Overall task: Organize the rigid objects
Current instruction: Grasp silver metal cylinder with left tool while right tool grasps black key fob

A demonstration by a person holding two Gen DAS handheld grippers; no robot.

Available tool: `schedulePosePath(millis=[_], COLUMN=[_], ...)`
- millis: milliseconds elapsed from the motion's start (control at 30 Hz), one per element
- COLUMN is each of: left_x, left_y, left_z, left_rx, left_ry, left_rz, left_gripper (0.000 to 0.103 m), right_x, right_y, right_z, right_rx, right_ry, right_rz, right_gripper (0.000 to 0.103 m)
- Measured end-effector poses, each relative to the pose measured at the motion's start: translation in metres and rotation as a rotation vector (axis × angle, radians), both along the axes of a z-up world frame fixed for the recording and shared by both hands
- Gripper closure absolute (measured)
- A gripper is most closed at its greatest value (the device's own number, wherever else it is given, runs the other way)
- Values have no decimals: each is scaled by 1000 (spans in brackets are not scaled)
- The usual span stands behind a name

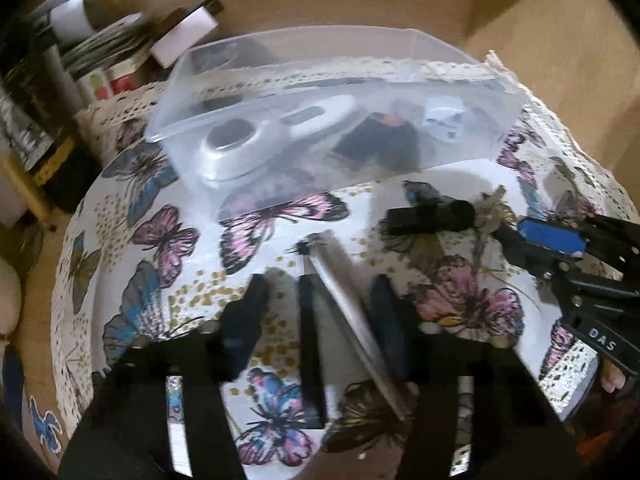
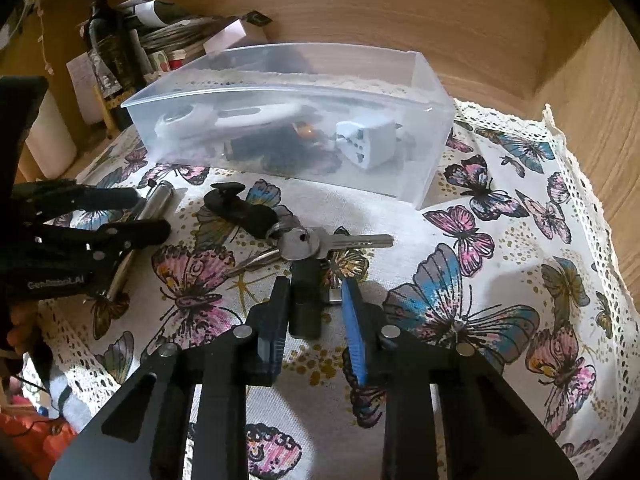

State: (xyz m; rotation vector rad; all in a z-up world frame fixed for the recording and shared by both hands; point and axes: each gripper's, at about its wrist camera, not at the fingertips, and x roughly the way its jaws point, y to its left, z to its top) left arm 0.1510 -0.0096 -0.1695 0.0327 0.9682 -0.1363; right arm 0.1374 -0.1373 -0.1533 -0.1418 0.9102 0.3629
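A silver metal cylinder (image 1: 340,292) (image 2: 158,198) lies slanted on the butterfly tablecloth. It passes between the fingers of my left gripper (image 1: 320,284) (image 2: 148,212), which is open; cloth shows between the left finger and the cylinder. A bunch of keys (image 2: 304,244) (image 1: 494,206) with a black fob (image 2: 240,208) (image 1: 432,216) lies mid-table. Just below the keys, my right gripper (image 2: 316,284) (image 1: 508,232) is shut on a black block (image 2: 306,304) with a small silver end. Behind stands a clear plastic bin (image 2: 424,128) (image 1: 176,92) holding a white adapter (image 2: 366,144), a white device and dark items.
Bottles (image 2: 108,44), boxes and stacked papers crowd the back left beside the bin. Wooden panels rise behind and to the right. The lace hem (image 2: 560,148) marks the table's right edge. A person's fingers (image 1: 612,380) hold the right gripper's handle.
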Motion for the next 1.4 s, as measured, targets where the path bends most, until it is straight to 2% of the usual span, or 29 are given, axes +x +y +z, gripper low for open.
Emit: schedulePosePath(millis=[67, 167, 500, 967, 1333, 1367, 1400], left_x=[-3, -7, -14, -20, -7, -4, -2], left_y=[-4, -8, 7, 23, 30, 31, 33], left_z=[1, 2, 15, 75, 115, 118, 120], left_rx=[-5, -10, -80, -140, -173, -146, -150], left_ry=[-10, -13, -33, -205, -322, -344, -351], left_rz=[-23, -42, 9, 48, 66, 66, 71], left_gripper=[76, 88, 88, 88, 88, 88, 88], right_x=[-1, -3, -11, 2, 19, 21, 24], right_y=[-2, -6, -10, -15, -1, 0, 2], right_z=[2, 7, 34, 69, 104, 105, 107], right_rx=[17, 47, 72, 151, 138, 135, 131], right_ry=[-1, -11, -96, -181, -304, -309, -314], right_rz=[-2, -10, -27, -83, -65, -65, -63], right_gripper=[79, 79, 79, 79, 79, 79, 79])
